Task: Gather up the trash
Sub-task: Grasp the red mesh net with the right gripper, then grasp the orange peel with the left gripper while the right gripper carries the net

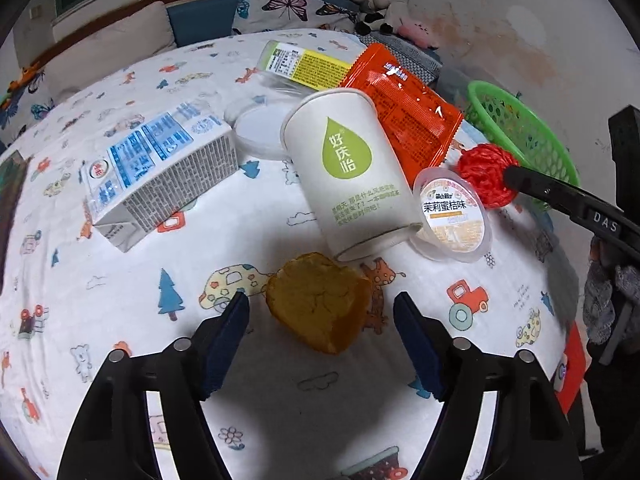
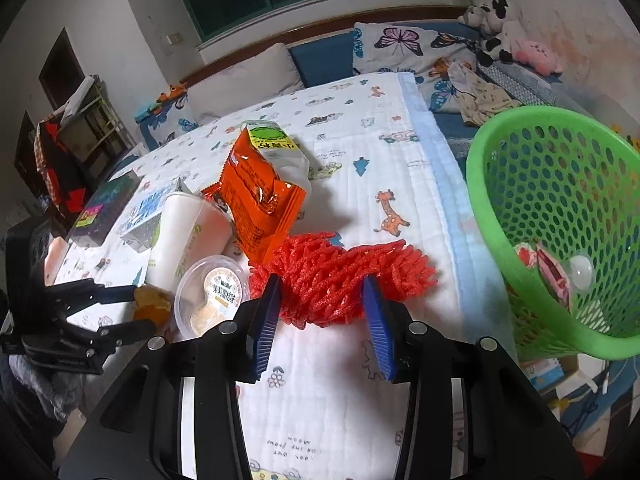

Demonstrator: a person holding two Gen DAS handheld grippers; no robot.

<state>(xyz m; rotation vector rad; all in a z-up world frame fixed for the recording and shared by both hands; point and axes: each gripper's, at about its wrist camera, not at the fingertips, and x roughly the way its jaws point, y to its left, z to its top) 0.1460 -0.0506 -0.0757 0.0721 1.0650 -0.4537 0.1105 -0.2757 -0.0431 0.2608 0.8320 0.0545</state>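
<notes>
A yellow-orange piece of peel or cake (image 1: pixel 320 304) lies on the printed sheet between the pads of my left gripper (image 1: pixel 320 300), which stands open around it without touching. In the right wrist view the left gripper (image 2: pixel 146 307) straddles the same piece (image 2: pixel 154 294). My right gripper (image 2: pixel 322 284) is shut on a red foam net (image 2: pixel 328 272), which bulges past both pads. From the left wrist view the net (image 1: pixel 486 178) looks bunched against one black finger (image 1: pixel 532 184). The green mesh basket (image 2: pixel 480 168) stands tilted just right of the net.
A tipped paper cup (image 1: pixel 348 168), jelly cup (image 1: pixel 452 216), orange packet (image 1: pixel 408 120), milk carton (image 1: pixel 160 172), clear lid (image 1: pixel 260 128) and yellow-green packet (image 1: pixel 304 64) crowd the sheet. The basket (image 1: pixel 476 92) holds wrappers. A dark box (image 2: pixel 108 208) lies far left; pillows lie behind.
</notes>
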